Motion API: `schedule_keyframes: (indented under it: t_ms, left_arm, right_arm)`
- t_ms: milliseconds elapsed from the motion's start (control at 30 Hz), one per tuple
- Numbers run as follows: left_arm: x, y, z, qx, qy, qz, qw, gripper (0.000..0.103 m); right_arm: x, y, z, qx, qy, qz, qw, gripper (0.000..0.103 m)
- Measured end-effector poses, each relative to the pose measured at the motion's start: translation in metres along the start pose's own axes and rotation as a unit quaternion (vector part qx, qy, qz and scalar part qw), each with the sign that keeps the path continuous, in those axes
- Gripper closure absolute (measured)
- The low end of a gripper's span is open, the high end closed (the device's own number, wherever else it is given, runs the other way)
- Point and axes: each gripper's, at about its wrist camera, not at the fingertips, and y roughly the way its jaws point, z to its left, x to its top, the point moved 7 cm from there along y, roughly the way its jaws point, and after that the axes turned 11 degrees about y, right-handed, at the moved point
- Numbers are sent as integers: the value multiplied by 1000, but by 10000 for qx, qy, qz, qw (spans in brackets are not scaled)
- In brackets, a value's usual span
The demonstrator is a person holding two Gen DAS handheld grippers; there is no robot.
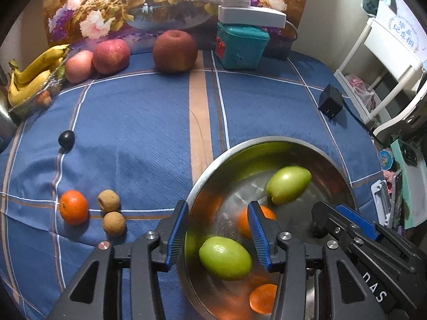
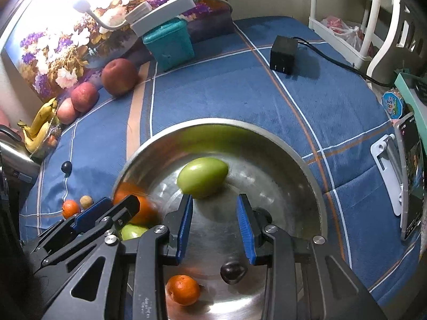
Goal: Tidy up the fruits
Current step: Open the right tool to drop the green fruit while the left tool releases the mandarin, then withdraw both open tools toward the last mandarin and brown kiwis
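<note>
A steel bowl (image 1: 331,165) (image 2: 307,165) on the blue cloth holds two green fruits (image 1: 289,184) (image 1: 225,258), small oranges (image 1: 263,298) (image 2: 183,289) and a dark plum (image 2: 232,270). My left gripper (image 1: 218,232) is open over the bowl's left rim, its fingers either side of the nearer green fruit, which lies in the bowl. My right gripper (image 2: 214,222) is open and empty over the bowl, just short of the other green fruit (image 2: 202,177). On the cloth lie an orange (image 1: 73,207), two longans (image 1: 109,200) (image 1: 114,223) and a dark plum (image 1: 66,138).
Apples (image 1: 111,56) (image 1: 174,51) and bananas (image 1: 34,73) line the back left by a flower painting (image 1: 149,2). A teal box (image 1: 240,45) with a white lamp base stands behind. A black charger (image 1: 330,101) and a phone on a stand (image 2: 411,176) are on the right.
</note>
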Motion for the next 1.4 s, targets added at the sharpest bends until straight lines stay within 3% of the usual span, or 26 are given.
schedule_keyframes:
  t_ms: [333, 567, 667, 767, 867, 1233, 1300, 1333, 1400]
  left_arm:
    - [-3, -14, 15, 214, -285, -66, 9993, 53]
    - [-14, -21, 61, 738, -978, -12, 9925, 22]
    - [-22, -24, 83, 1010, -1278, 8, 9866, 12]
    - [-27, -28, 98, 1309, -1385, 16, 9817, 4]
    - [-31, -29, 107, 1383, -1496, 27, 9790, 3]
    - [-38, -27, 119, 1548, -1626, 101, 9744, 0]
    - [-39, -27, 120, 1607, -1628, 124, 9734, 0]
    - [-39, -27, 121, 1621, -1630, 122, 9732, 0]
    - [-40, -27, 121, 1648, -1649, 111, 9724, 0]
  right_arm:
    - [4, -9, -2, 97, 28, -137, 9999, 67]
    - [0, -1, 2, -79, -143, -19, 9999, 65]
    - [-4, 2, 7, -231, -332, 14, 9992, 52]
    - [-8, 3, 11, -337, -480, 9, 9983, 48]
    - [-9, 2, 16, -388, -586, -20, 9975, 42]
    - [-13, 3, 27, -512, -861, -33, 9950, 42]
    - [-12, 4, 27, -580, -898, -36, 9943, 33]
    - [-12, 5, 27, -639, -918, -46, 9937, 20]
    - [-12, 5, 26, -672, -937, -85, 9933, 16]
